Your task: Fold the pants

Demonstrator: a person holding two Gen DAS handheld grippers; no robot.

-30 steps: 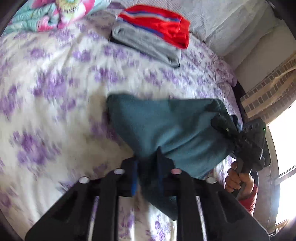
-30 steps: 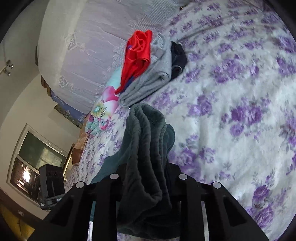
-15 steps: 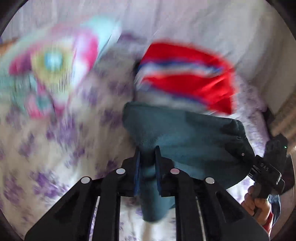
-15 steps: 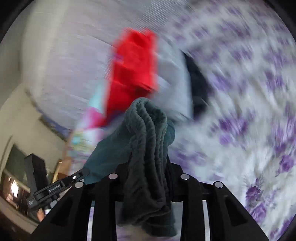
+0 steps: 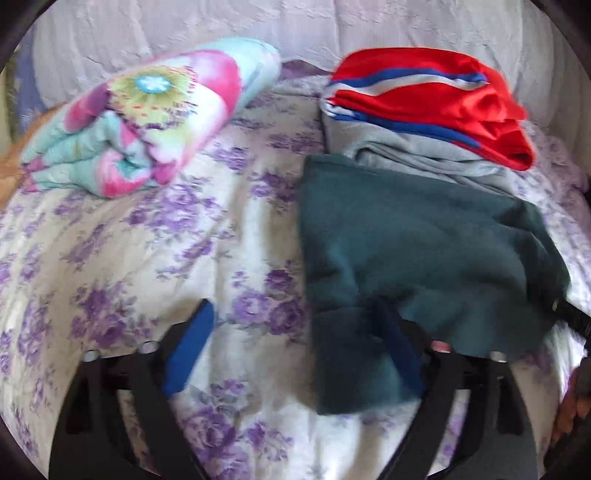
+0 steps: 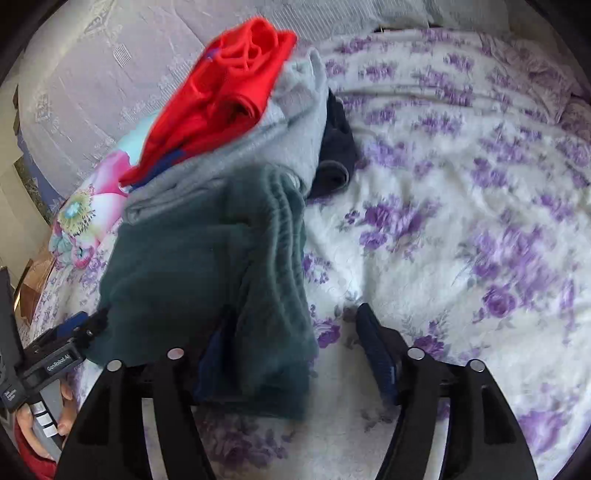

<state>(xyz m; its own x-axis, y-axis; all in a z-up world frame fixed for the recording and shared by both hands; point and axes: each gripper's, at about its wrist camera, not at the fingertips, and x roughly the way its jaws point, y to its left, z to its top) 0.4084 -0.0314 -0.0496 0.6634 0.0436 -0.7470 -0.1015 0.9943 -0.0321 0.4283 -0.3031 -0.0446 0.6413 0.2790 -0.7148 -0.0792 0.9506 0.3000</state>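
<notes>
Closest to me, my left gripper point(image 5: 299, 347) stands wide open with nothing clamped; its left finger lies bare over the bedspread point(image 5: 122, 258), while the near corner of the teal pants point(image 5: 406, 258) drapes across its right finger. My right gripper point(image 6: 295, 343) is spread just as wide and grips nothing, though the thick ribbed edge of the pants hangs over its left finger and its right finger stands clear above the flowered cover. The pants feel like soft, light fleece to my judgement: limp, a little bulky, not slippery, nothing to break, and likely to slump and lose their fold if lifted by one point. I would take them at the two near corners of the bundle, pinching through all the layers at once, one corner per gripper. They look like a dark teal, fuzzy, roughly square packet, already doubled over, lying on the bed. Their far edge rests against, perhaps slightly on, a stack of folded clothes: grey trousers point(image 5: 424, 147) with red shorts point(image 5: 436, 99) on top and something dark point(image 6: 336, 147) beneath. Further left lies a rolled flowery blanket point(image 5: 147, 114), and beyond everything a pale pillow point(image 5: 295, 26).
</notes>
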